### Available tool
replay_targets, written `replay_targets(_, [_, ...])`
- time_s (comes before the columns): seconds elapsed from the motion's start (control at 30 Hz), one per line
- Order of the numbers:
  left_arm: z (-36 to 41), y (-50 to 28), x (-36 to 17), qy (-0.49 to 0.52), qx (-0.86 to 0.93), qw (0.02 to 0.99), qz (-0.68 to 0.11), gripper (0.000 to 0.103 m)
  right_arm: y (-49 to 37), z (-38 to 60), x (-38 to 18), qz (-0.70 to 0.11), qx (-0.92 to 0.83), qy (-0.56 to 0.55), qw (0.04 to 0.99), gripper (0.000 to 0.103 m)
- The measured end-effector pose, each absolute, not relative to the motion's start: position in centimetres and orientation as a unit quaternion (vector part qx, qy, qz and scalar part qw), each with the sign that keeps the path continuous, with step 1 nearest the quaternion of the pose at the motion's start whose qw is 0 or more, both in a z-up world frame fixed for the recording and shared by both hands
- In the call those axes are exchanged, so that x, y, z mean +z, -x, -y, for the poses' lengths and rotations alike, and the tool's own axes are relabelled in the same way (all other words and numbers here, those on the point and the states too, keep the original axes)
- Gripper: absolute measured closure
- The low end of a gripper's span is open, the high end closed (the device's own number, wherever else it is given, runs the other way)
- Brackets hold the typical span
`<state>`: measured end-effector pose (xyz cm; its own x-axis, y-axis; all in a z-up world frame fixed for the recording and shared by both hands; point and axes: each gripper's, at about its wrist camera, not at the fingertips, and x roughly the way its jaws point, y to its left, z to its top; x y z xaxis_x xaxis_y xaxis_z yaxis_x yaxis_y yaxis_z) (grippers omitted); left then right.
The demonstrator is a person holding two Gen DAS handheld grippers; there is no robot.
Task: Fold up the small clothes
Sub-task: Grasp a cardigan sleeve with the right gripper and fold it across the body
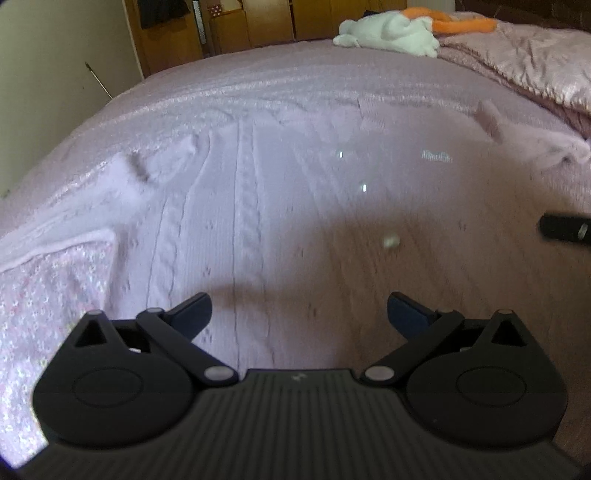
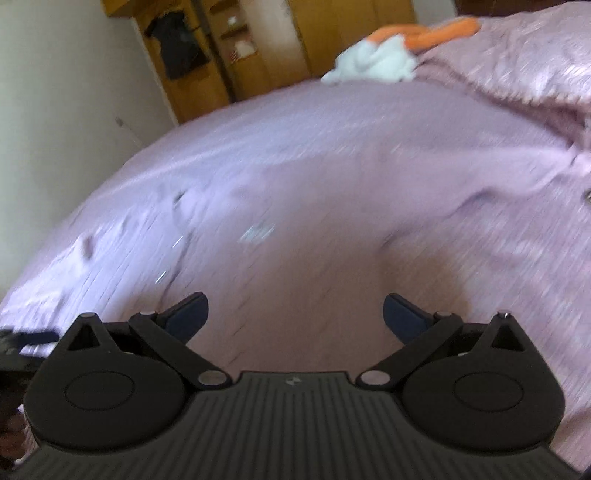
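A pale pink knitted garment (image 1: 258, 192) lies spread flat on the bed, with small shiny buttons and a label near its middle. It also shows, blurred, in the right wrist view (image 2: 295, 229). My left gripper (image 1: 298, 314) is open and empty just above the garment's near part. My right gripper (image 2: 293, 314) is open and empty above the same garment. A fingertip of the right gripper shows at the right edge of the left wrist view (image 1: 565, 229). Part of the left gripper shows at the left edge of the right wrist view (image 2: 29, 338).
A pink bedspread (image 1: 258, 85) covers the bed. A pink flowered cloth (image 1: 48, 314) lies at the near left. A white and orange plush toy (image 1: 399, 31) and a rumpled pink blanket (image 1: 535, 62) lie at the far right. Wooden cupboards (image 1: 236, 26) stand behind.
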<state>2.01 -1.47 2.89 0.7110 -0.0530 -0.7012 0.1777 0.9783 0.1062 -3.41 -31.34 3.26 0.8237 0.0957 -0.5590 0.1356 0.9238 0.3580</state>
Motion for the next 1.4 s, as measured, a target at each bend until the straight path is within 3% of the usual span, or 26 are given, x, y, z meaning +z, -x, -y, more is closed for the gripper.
replay_targets(0.43, [-1.5,-6.6,4.1,0.033,-0.006,0.906,-0.422,0.000,-2.9,50.4,-1.4,-0.266,-0.148,-0.304,0.903,0.000])
replay_targets(0.67, [-1.5,-7.1,3.9,0.015,0.030,0.900,-0.435,0.000,-6.5,54.7,-2.9,-0.216,-0.176,-0.335,0.900,0.002])
replay_targets(0.73, [-1.5,-7.3,3.7,0.010,0.039,0.898,-0.439,0.000,-7.1,55.8,-2.9,-0.203,-0.188,-0.350,0.895,0.012])
replay_targets(0.77, [-1.5,-7.4,3.7,0.009,0.040,0.897,-0.439,0.000,-7.4,56.3,-3.0,-0.198,-0.196,-0.355,0.892,0.026])
replay_targets(0.8, [-1.4,-7.5,3.6,0.007,0.041,0.897,-0.440,0.000,-7.7,56.7,-3.0,-0.196,-0.202,-0.357,0.891,0.058])
replay_targets(0.87, [-1.0,-7.7,3.6,0.000,0.038,0.898,-0.439,0.000,-8.2,57.5,-3.1,-0.206,-0.210,-0.356,0.887,0.093])
replay_targets(1.4, [0.0,-7.9,5.5,0.034,-0.016,0.897,-0.441,0.000,-0.9,53.1,7.2,-0.132,-0.215,-0.222,0.942,0.096])
